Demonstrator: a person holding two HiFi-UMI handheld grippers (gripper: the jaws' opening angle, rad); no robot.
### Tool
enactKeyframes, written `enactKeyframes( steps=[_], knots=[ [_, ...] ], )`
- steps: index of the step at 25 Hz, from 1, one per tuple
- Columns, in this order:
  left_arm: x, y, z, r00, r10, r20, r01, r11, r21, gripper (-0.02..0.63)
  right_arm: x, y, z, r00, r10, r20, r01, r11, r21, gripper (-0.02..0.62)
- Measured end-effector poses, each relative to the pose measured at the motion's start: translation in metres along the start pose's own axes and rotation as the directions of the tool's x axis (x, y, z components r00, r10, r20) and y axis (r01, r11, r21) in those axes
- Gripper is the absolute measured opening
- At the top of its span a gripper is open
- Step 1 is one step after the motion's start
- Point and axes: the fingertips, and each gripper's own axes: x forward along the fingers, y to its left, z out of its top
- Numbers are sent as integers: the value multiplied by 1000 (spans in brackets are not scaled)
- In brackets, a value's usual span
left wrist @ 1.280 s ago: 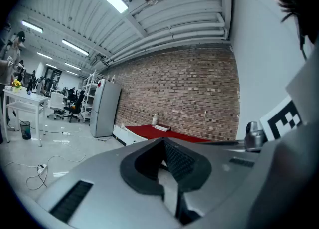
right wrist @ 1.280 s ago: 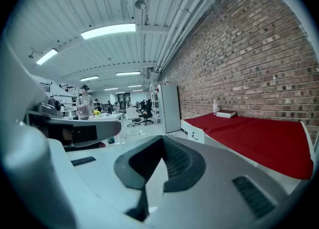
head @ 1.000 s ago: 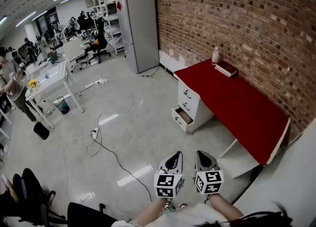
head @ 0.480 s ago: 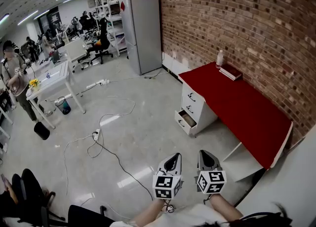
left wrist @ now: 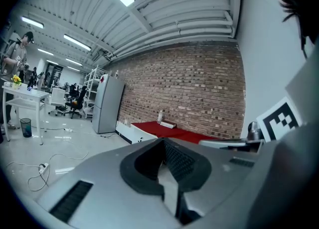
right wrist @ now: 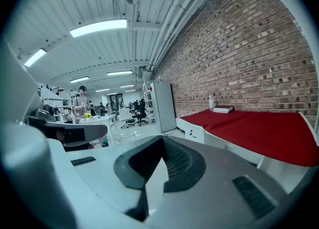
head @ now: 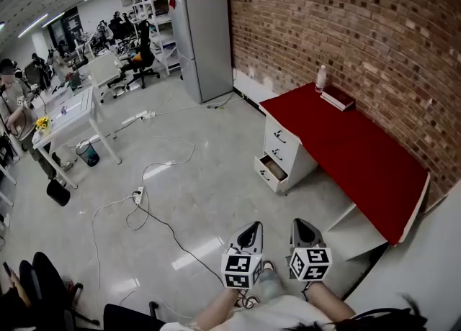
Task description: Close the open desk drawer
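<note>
Stage: not started, by my reading. No contact with the target; all of the approach and the push are left.
Cable: loose cable (head: 148,211) trails over the floor (head: 202,157), left of both claws. It does not look to lie between them and the target.
Left claw (head: 252,229): pressed together, nothing between the jaws in its own view. Held low and close to the person, over open floor, well apart from the target.
Drawer (head: 271,169): the lowest of three in the white pedestal (head: 292,155) under the near-left end of the bench (head: 353,151). It stands pulled out, with its inside showing. The two drawers above it sit flush.
Right claw (head: 301,226): also pressed together and empty in its own view. It sits just beside the left claw and is equally far from the drawer.
Bench top: red, set along the brick wall. A bottle (head: 320,78) and a book (head: 337,98) sit at its far end, clear of the job.
Done: nothing that shows.
Left to do: walk in, bring a claw down to the drawer front, and push until it is flush with the two above.
Drawer heading: its front faces out from the pedestal toward the open floor, which is leftward in the head view and away from the wall.
Drawer long axis: I cannot judge its width against its depth at this range. The slide axis runs from the floor side in toward the brick wall, across the bench's length.
Push direction (judged): along that axis, toward the wall.
</note>
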Motion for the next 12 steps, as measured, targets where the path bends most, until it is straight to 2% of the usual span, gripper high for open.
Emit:
enactKeyframes(
  steps=[12],
  knots=[
    [63, 37, 10, 1000, 28, -12, -28, 999, -21, 8, 76, -13, 20, 999, 29, -23, -30, 999, -33, -2]
  ],
)
